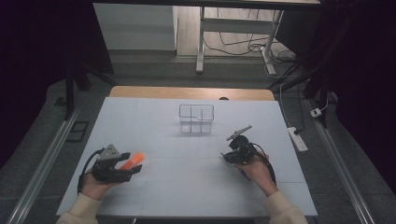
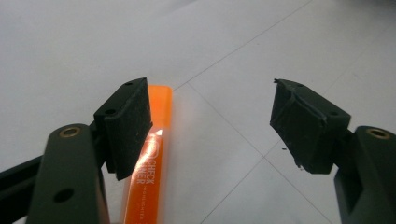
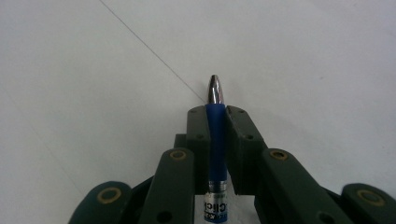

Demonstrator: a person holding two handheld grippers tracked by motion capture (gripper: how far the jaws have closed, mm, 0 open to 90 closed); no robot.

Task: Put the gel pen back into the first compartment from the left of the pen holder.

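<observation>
An orange highlighter (image 2: 150,172) lies on the white table beside my left gripper's (image 2: 210,93) left jaw, its far end reaching just past the pad. The jaws stand wide apart and open, with bare table between them. From above, the highlighter (image 1: 133,161) pokes out at the tips of the left gripper (image 1: 134,166) at the front left. My right gripper (image 3: 217,112) is shut on a blue pen (image 3: 216,140), whose silver tip juts out past the pads. The pen's white barrel with printed lettering runs back between the jaws. In the high view the right gripper (image 1: 229,156) hovers at the front right.
A clear plastic organiser (image 1: 196,119) with several compartments stands at the middle of the white table (image 1: 187,186), beyond both grippers. Thin seam lines cross the table top. A white power strip (image 1: 297,138) lies on the floor off the right edge.
</observation>
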